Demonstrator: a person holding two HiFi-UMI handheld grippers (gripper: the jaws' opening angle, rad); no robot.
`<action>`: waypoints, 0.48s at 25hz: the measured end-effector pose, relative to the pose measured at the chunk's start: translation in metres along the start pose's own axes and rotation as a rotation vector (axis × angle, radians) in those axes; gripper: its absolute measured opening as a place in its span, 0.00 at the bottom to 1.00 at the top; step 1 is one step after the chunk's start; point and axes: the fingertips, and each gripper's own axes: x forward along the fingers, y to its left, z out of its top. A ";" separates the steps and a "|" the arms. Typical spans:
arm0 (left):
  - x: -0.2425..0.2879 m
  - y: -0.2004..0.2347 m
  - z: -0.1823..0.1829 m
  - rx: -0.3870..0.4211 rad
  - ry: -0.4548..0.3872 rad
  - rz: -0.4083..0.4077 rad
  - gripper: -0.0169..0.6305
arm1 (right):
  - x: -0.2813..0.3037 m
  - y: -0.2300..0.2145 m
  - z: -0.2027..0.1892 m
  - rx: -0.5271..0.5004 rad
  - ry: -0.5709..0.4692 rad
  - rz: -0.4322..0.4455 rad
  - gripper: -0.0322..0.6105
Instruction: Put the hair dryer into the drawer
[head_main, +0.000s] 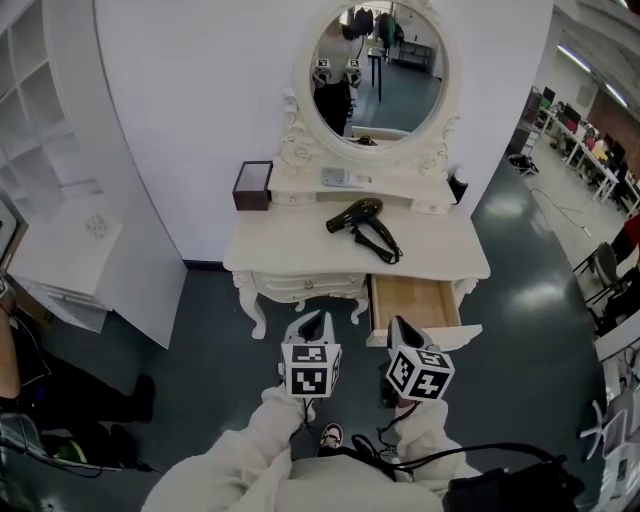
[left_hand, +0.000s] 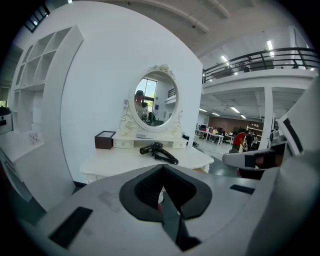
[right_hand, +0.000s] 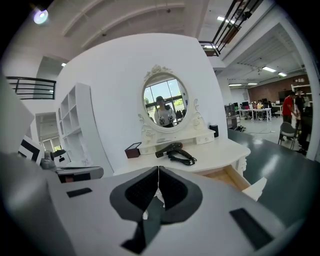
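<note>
Nearest the camera, the person's light sleeves (head_main: 250, 450) carry both tools above the dark floor (head_main: 530, 290), short of the table (head_main: 290, 250) and touching nothing on it. The left tool (head_main: 315, 320) is clenched: in the left gripper view its jaws (left_hand: 162, 167) meet tip to tip with nothing between them. The right tool (head_main: 400, 325) is likewise clenched and empty, and in the right gripper view its jaws (right_hand: 158, 170) are pressed together along a single seam. Just beyond the right tool, the drawer (head_main: 415, 300) on the right side of the table front stands pulled out, showing a bare wooden bottom. The front panel (head_main: 305, 285) to the left of the drawer is flush with the table. The hair dryer (head_main: 358, 217) lies on its side on the white tabletop, right of centre and behind the open drawer, well apart from both tools. Its black cord (head_main: 382, 245) is bunched beside it on the side toward the drawer. Behind it, a raised ledge holds a brown box (head_main: 253, 185) at the left end and a small dark container (head_main: 458, 187) at the right end. An oval mirror (head_main: 377, 75) in an ornate white frame rises above the ledge against the white wall. A white shelf unit (head_main: 40, 120) stands to the left of the table.
</note>
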 end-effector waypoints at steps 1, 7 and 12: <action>0.006 -0.002 0.002 -0.001 0.003 0.006 0.02 | 0.004 -0.005 0.002 0.000 0.003 0.006 0.15; 0.037 -0.015 0.002 -0.014 0.020 0.037 0.02 | 0.023 -0.034 0.006 -0.009 0.035 0.046 0.15; 0.052 -0.024 -0.004 -0.007 0.047 0.049 0.02 | 0.035 -0.051 0.004 0.011 0.054 0.061 0.15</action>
